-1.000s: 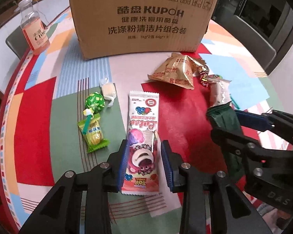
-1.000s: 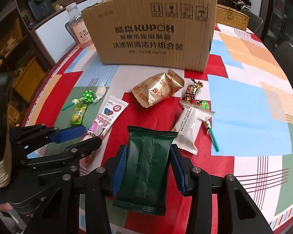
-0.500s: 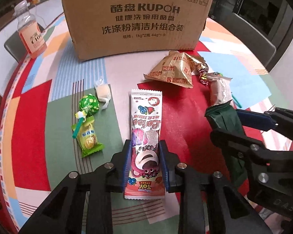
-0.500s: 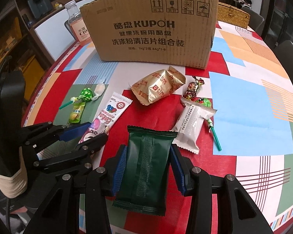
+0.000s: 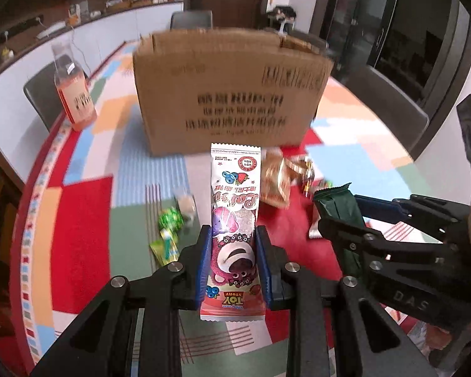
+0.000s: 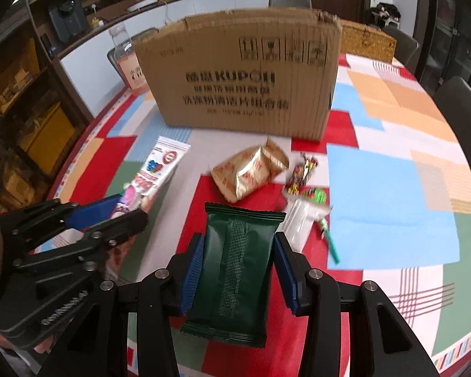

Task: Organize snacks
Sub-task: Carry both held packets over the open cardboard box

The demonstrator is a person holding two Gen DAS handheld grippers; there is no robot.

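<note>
My left gripper (image 5: 234, 262) is shut on a long pink-and-white candy packet (image 5: 234, 207), held up off the table and pointing at the cardboard box (image 5: 232, 94). My right gripper (image 6: 238, 271) is shut on a dark green snack pouch (image 6: 235, 267), also lifted. Each gripper shows in the other's view: the right gripper (image 5: 351, 216) with the green pouch (image 5: 337, 205) on the right, the left gripper (image 6: 122, 210) with the candy packet (image 6: 160, 169) on the left. The open-topped box (image 6: 241, 78) stands at the back of the table.
On the patchwork tablecloth (image 6: 392, 172) lie a gold snack bag (image 6: 249, 171), small wrapped candies (image 6: 303, 172), a clear-wrapped snack (image 6: 298, 220) and a green lollipop (image 5: 169, 220) with a yellow-green sweet (image 5: 166, 246). A pink drink bottle (image 5: 73, 94) stands left of the box. Chairs ring the table.
The left gripper closed on the candy packet and lifted it off the table, tilting up toward the box. The right gripper rose slightly with the green pouch.
</note>
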